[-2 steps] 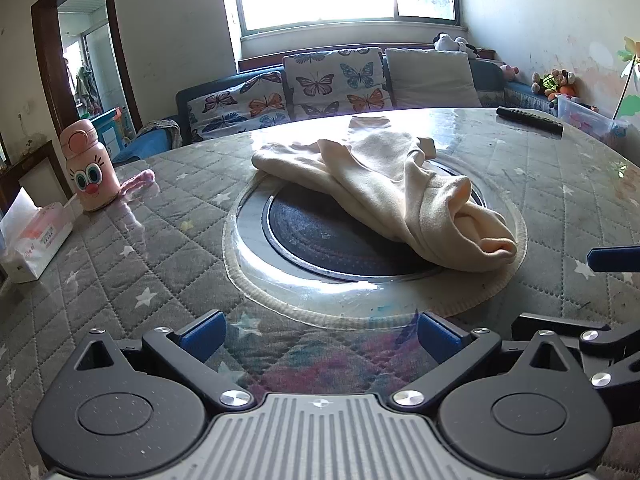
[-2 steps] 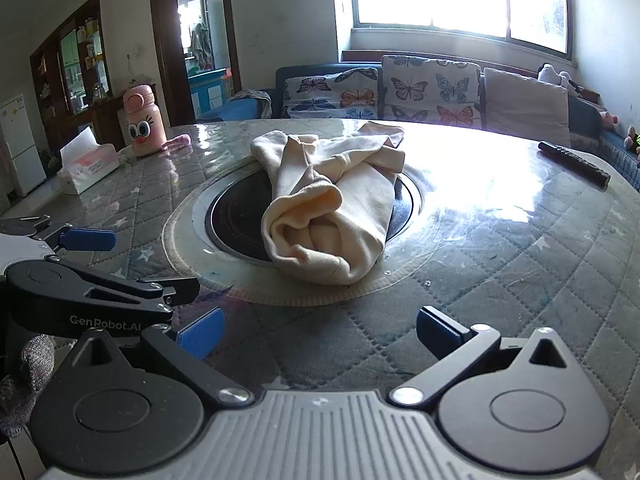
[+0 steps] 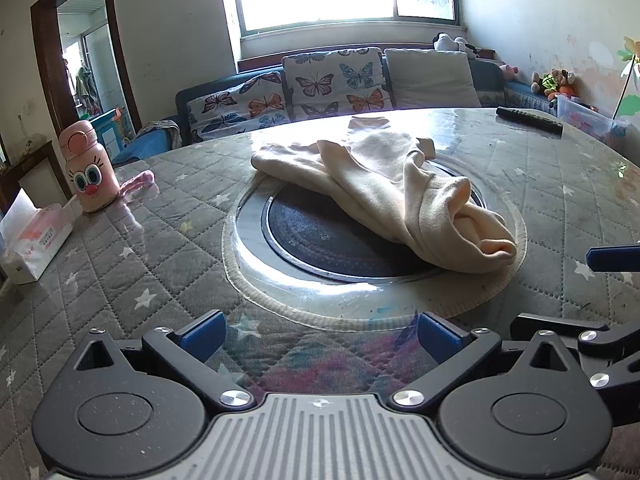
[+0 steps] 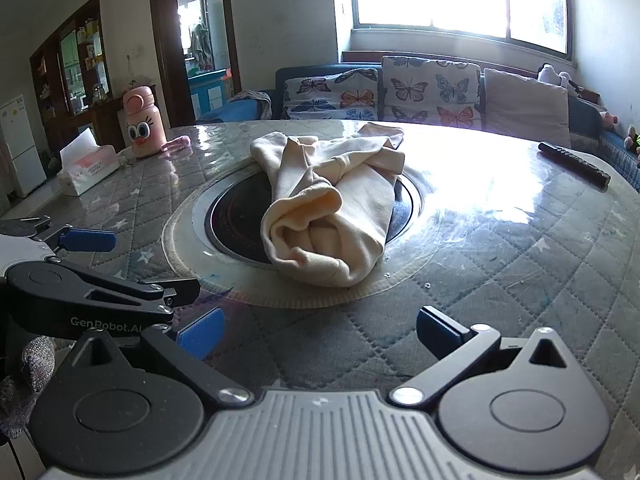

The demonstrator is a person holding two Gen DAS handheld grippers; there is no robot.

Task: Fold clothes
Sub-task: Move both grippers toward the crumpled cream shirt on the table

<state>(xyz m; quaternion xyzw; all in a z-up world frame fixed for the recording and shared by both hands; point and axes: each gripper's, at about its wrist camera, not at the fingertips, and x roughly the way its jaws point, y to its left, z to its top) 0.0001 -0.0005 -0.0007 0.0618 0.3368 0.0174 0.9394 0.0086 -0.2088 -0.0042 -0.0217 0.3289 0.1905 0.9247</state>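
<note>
Quilted, glass-topped table (image 3: pixel 120 280) — soft cream garment (image 3: pixel 400 192) crumpled on it.

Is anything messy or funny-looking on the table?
Yes. The cream garment lies crumpled in a heap over the round black cooktop set in the table's middle, an odd place for clothes. Both hand-held grippers are open, not touching it.

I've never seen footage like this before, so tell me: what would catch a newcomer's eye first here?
A crumpled cream garment lies heaped on the dark round inset in the middle of the quilted table. Two black grippers with blue fingertips, the left gripper and the right gripper, sit open at the near edge, holding nothing. A pink cartoon-faced bottle stands at the far left, next to a tissue box.
</note>
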